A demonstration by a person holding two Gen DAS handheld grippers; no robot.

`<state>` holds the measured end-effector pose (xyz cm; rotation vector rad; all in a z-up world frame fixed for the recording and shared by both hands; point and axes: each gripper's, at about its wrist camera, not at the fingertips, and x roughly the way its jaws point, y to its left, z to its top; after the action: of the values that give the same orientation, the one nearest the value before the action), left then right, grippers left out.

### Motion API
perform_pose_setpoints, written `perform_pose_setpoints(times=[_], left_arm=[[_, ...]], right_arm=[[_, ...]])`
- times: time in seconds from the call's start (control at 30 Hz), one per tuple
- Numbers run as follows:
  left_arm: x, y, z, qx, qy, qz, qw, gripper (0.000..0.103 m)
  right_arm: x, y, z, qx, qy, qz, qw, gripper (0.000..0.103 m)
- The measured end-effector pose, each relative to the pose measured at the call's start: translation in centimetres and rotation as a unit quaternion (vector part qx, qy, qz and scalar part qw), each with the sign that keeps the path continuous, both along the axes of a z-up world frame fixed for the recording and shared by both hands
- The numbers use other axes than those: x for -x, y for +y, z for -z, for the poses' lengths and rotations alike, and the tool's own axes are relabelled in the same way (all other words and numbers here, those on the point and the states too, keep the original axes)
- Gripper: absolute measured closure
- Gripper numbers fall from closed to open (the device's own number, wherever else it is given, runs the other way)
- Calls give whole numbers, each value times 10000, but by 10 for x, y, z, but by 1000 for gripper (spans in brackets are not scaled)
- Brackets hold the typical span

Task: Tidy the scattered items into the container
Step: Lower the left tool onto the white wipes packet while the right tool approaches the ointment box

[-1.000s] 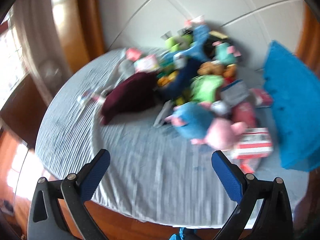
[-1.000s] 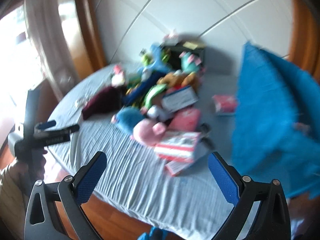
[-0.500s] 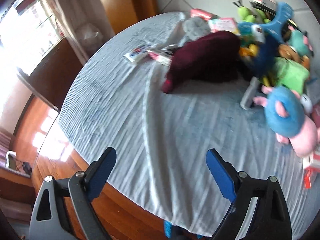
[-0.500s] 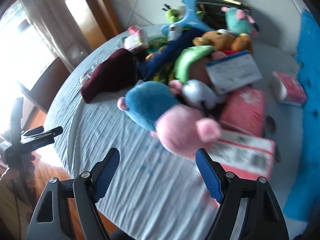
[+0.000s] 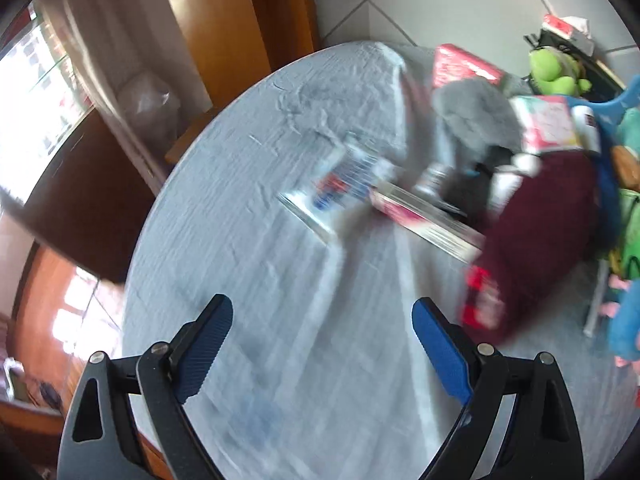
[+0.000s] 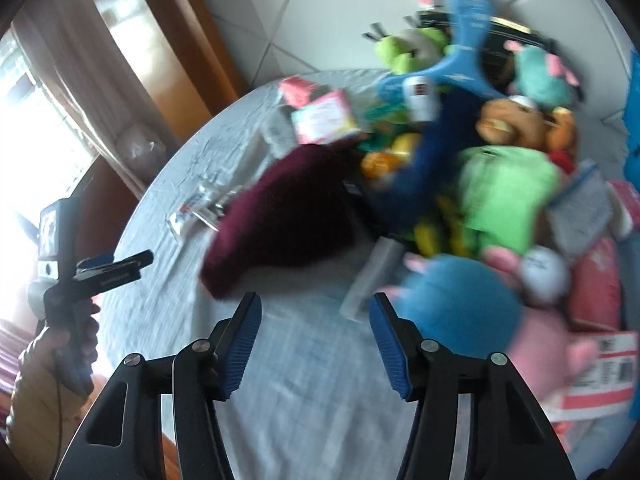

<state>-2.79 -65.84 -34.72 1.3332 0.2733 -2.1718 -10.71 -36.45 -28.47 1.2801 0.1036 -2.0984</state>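
A heap of scattered items covers the far right of the round table (image 5: 248, 208). In the left wrist view, flat printed boxes (image 5: 340, 188), a red-and-white carton (image 5: 424, 220) and a maroon cloth (image 5: 540, 232) lie ahead of my left gripper (image 5: 322, 320), which is open and empty over bare cloth. In the right wrist view my right gripper (image 6: 316, 312) hovers just short of the maroon cloth (image 6: 288, 216) and a blue plush (image 6: 460, 300). Its jaws are closing with nothing between them. A blue fabric edge (image 6: 634, 120) shows at far right.
Green plush (image 6: 508, 192), brown plush (image 6: 516, 124), a blue hanger (image 6: 460, 48), a pink plush (image 6: 548, 352) and a barcoded box (image 6: 600, 372) crowd the pile. A hand (image 6: 52, 360) holds the left gripper (image 6: 136, 260) beyond the table's left rim. Wooden furniture and a curtain stand at left.
Both grippers have dropped closer to the table and swung left across it. The right jaws have narrowed a good deal, the left slightly. The blue fabric has slid almost out of view.
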Motion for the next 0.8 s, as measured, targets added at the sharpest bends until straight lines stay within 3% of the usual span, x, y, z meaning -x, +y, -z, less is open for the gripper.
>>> perform_pose_setpoints(times=[0.13, 0.4, 0.53, 0.6, 0.8], left_arm=[[5, -43, 12, -174, -68, 226, 9996, 10], [7, -64, 32, -359, -111, 481, 9981, 10], [31, -68, 40, -436, -221, 928, 9945, 10], [47, -72, 47, -497, -247, 1149, 9918, 10], [94, -76, 78, -574, -410, 2078, 9756, 10]], right_arm=[[-1, -66, 4, -54, -65, -19, 10000, 48], [-17, -170, 29, -212, 62, -769, 9968, 47], [-9, -201, 51, -352, -238, -554, 9976, 47], [0, -217, 59, -470, -186, -379, 9980, 47], [33, -239, 97, -830, -399, 496, 9945, 47]])
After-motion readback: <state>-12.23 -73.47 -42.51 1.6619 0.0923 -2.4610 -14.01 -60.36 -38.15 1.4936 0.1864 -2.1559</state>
